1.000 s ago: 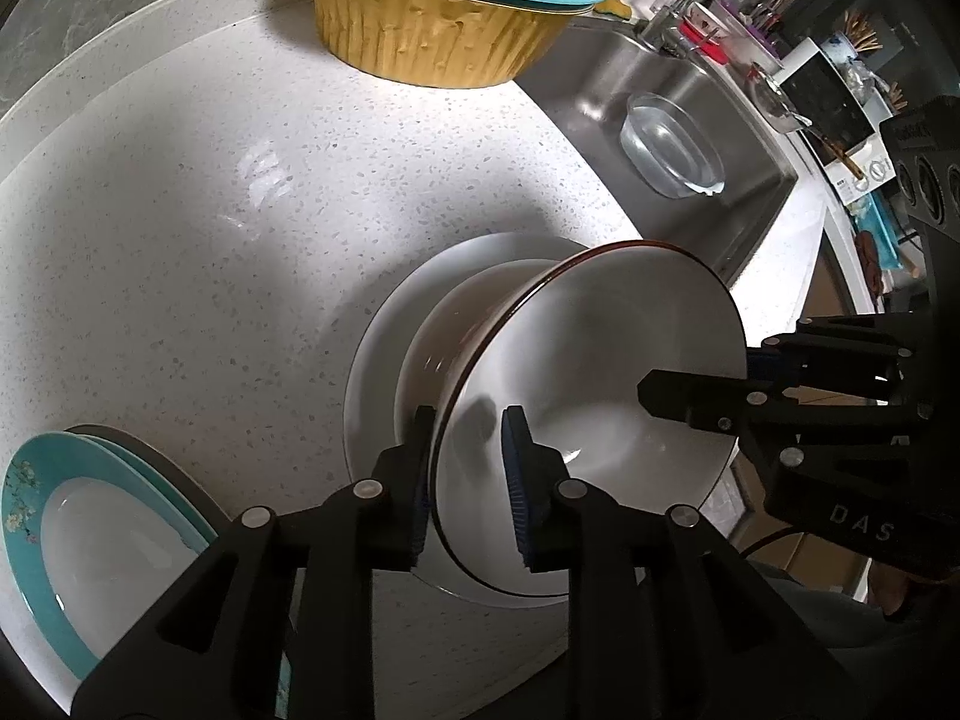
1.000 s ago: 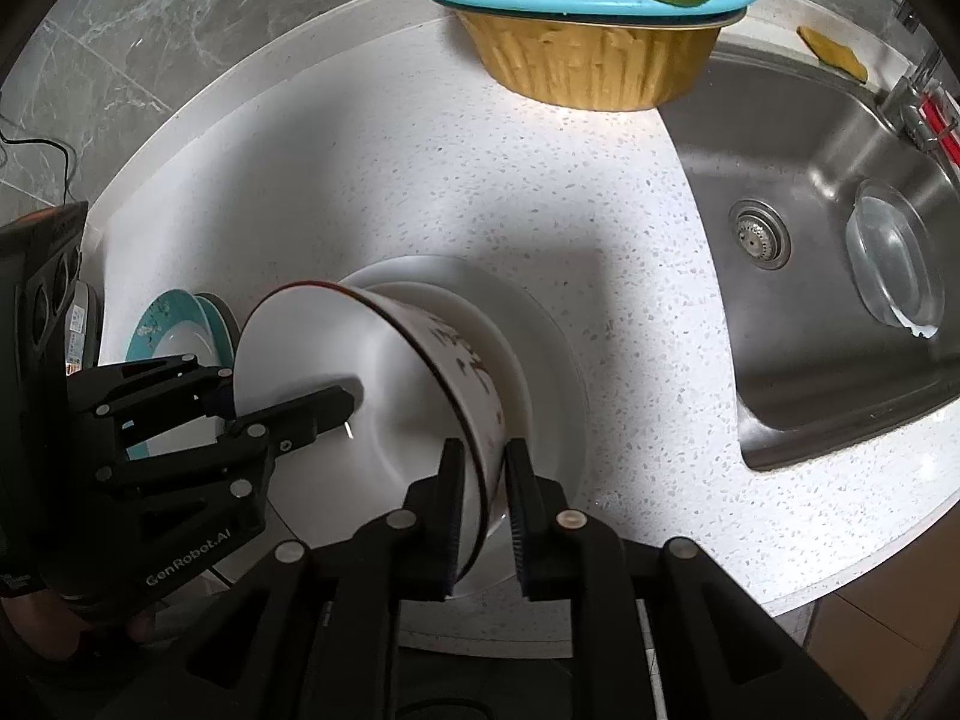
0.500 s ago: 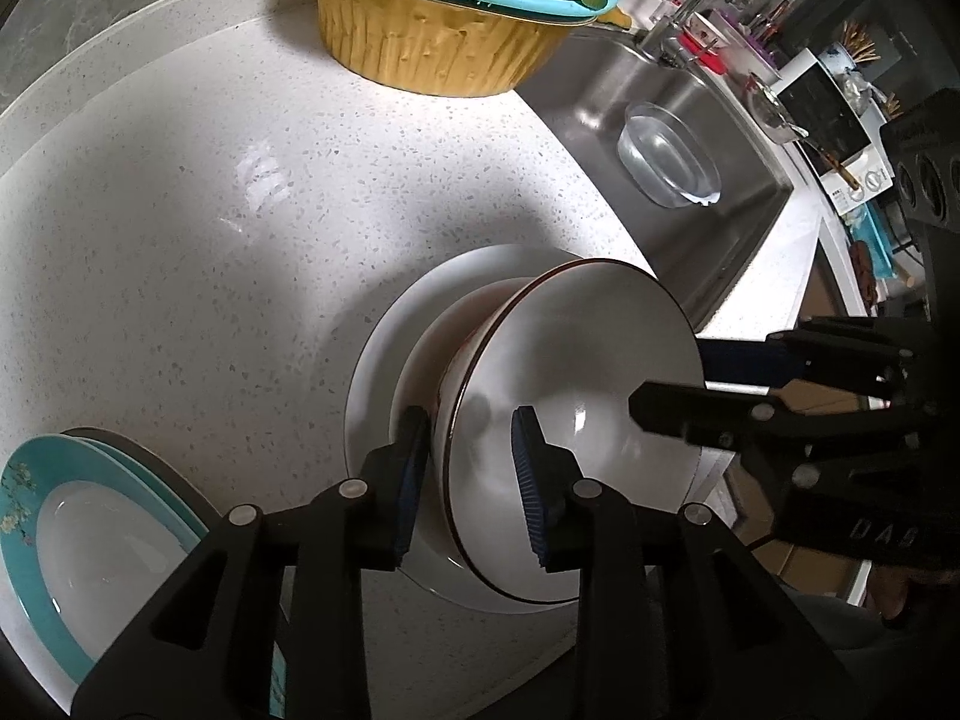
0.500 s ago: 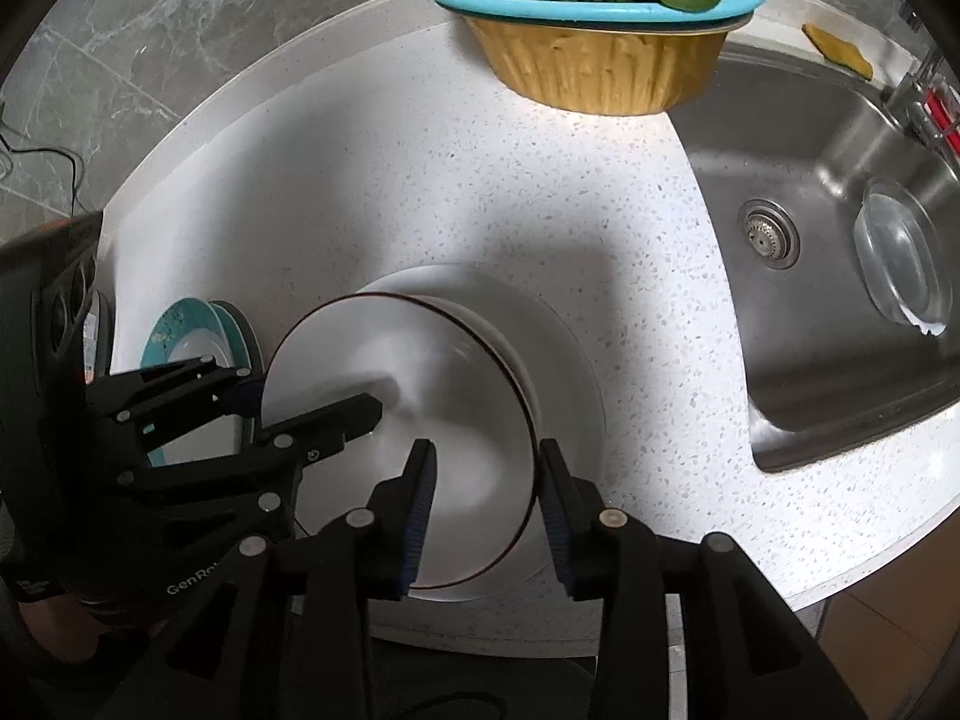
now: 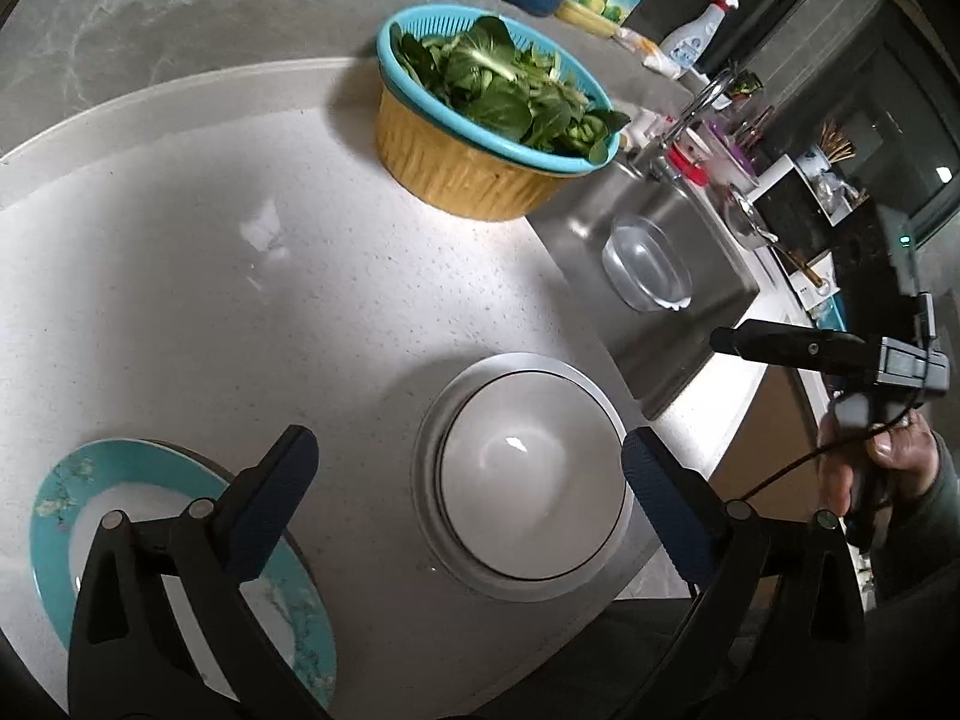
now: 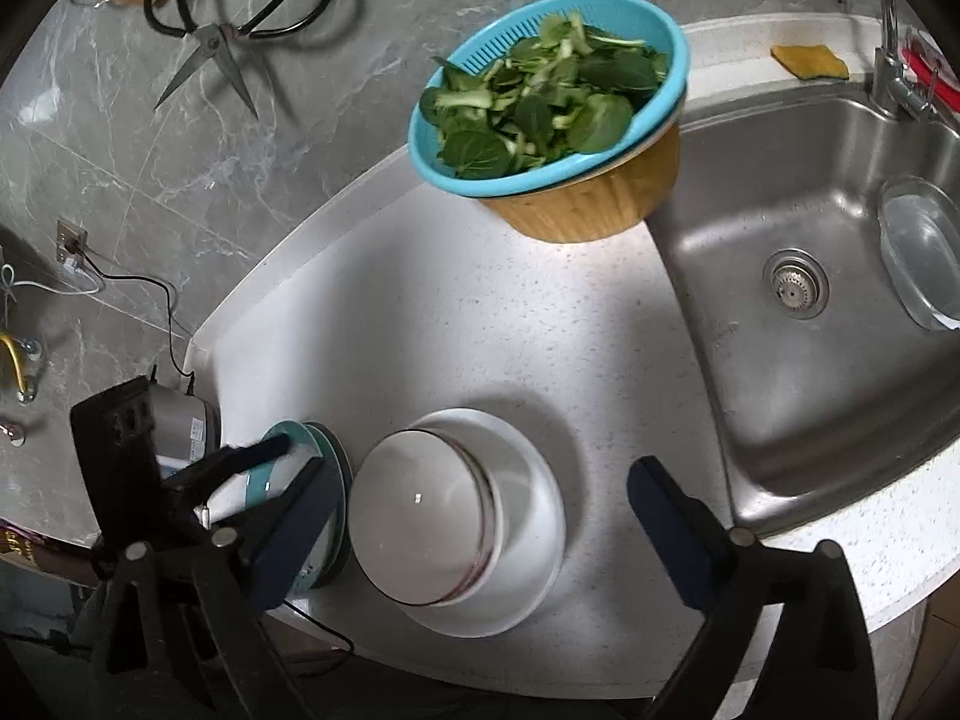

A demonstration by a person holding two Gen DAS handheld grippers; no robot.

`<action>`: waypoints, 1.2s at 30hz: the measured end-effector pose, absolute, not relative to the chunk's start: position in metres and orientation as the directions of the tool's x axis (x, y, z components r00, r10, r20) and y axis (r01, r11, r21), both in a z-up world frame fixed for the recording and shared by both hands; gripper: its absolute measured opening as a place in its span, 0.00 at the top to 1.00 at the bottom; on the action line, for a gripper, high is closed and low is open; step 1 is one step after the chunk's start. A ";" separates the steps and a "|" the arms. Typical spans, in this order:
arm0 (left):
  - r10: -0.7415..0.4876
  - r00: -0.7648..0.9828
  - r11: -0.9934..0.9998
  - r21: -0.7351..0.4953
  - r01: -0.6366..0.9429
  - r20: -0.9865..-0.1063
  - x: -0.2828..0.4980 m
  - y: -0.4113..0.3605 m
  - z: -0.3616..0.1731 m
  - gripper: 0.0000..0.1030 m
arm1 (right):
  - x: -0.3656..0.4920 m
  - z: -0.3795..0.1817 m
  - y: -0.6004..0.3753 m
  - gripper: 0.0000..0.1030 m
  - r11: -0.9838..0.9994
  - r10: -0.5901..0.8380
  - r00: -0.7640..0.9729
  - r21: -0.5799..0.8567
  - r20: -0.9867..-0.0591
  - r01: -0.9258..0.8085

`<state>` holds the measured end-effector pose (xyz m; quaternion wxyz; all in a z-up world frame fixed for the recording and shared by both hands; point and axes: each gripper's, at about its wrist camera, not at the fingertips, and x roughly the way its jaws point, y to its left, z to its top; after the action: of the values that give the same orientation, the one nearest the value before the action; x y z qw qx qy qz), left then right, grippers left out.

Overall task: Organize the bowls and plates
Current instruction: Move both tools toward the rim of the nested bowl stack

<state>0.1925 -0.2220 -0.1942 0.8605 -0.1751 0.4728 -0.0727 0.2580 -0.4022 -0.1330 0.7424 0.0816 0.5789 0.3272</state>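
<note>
Change since a second ago: both my grippers have let go of the bowl and lifted back; it now sits level instead of tilted.
Left gripper (image 5: 462, 462): jaws opening wide, nothing pressed between them, hanging above the stack.
Right gripper (image 6: 480, 483): jaws opening likewise, free of the bowl, nothing held.
Bowl (image 5: 531, 474): white, brown-rimmed, upright, nested on what looks like another bowl.
White plate (image 5: 432, 516): under the bowls, near the front edge of the counter (image 5: 180, 240).
Teal plates (image 5: 57, 498): separate stack just left of the white plate, on a dark plate beneath.
Sink (image 6: 780, 192): right of the stack; a clear glass bowl (image 6: 918, 252) lies in it.
Basket of greens (image 5: 480, 120): far side of the counter.
Progress: bowl stacking looks done; I judge the teal stack and perhaps the glass bowl remain.
</note>
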 end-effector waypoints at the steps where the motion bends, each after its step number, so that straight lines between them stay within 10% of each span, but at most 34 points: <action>1: -0.283 0.549 0.930 -0.365 -0.043 -0.786 0.191 -0.221 -0.193 0.00 | 0.259 -0.135 -0.403 0.03 0.760 0.592 0.106 0.511 -0.799 -0.400; 10: -0.349 0.468 0.892 -0.441 -0.100 -0.812 0.163 -0.236 -0.235 0.00 | 0.253 -0.156 -0.385 0.05 0.680 0.564 0.019 0.451 -0.826 -0.579; 14: -0.345 0.464 0.843 -0.487 -0.229 -0.816 0.149 -0.224 -0.257 0.01 | 0.266 -0.172 -0.392 0.27 0.689 0.533 -0.010 0.440 -0.846 -0.575; 22: -0.263 0.461 0.831 -0.442 -0.337 -0.847 0.124 -0.239 -0.281 0.03 | 0.281 -0.194 -0.385 0.37 0.652 0.470 -0.085 0.411 -0.878 -0.637; 28: -0.254 0.466 0.830 -0.438 -0.345 -0.848 0.111 -0.256 -0.283 0.32 | 0.287 -0.207 -0.383 0.39 0.632 0.451 -0.119 0.411 -0.884 -0.657; 36: -0.242 0.450 0.810 -0.434 -0.394 -0.860 0.106 -0.263 -0.290 0.34 | 0.286 -0.219 -0.374 0.46 0.600 0.424 -0.154 0.404 -0.893 -0.691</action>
<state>0.1058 -0.2629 -0.2896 0.7951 -0.3046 0.5222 0.0480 0.2863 -0.3744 -0.2194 0.6414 -0.1072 0.6232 0.4344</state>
